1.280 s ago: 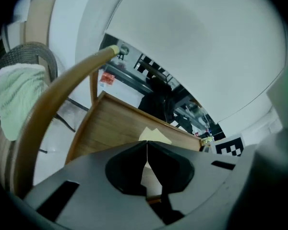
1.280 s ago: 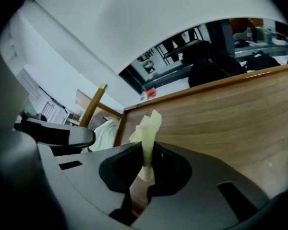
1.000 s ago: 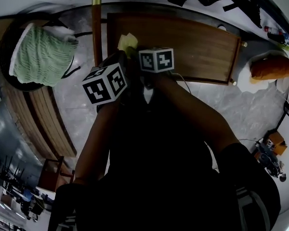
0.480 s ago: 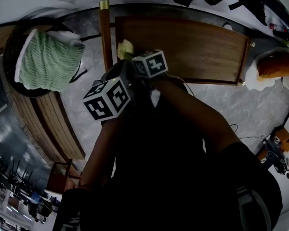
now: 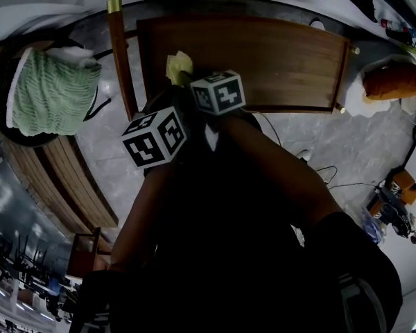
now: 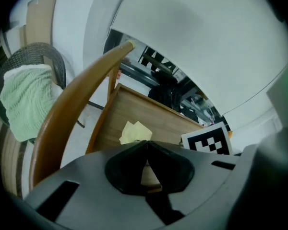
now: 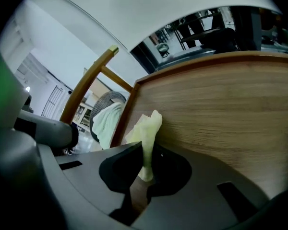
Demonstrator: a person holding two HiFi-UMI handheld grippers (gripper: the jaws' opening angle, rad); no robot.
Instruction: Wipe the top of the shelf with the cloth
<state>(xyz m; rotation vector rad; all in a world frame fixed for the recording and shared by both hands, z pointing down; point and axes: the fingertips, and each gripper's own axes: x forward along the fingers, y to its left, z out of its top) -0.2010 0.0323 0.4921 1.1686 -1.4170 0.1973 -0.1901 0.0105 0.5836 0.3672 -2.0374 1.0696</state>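
Shelf top (image 5: 277,54): mid-brown wood, straight grain. Cloth (image 5: 179,66) at the shelf's left end: plain pale yellow. Left tongs (image 6: 146,145) and right tongs (image 7: 146,152): grey bodies, black pads. Left marker cube (image 5: 154,136) and right marker cube (image 5: 219,92): white with black square patterns. Left of the shelf: towel (image 5: 52,92) light green, ribbed, on a dark woven chair (image 6: 55,66). Pole (image 5: 121,68) beside the shelf: reddish-brown, brass-coloured cap. Floor (image 5: 319,144): grey, marbled. Right of the shelf: orange-brown lump (image 5: 395,80) on white.
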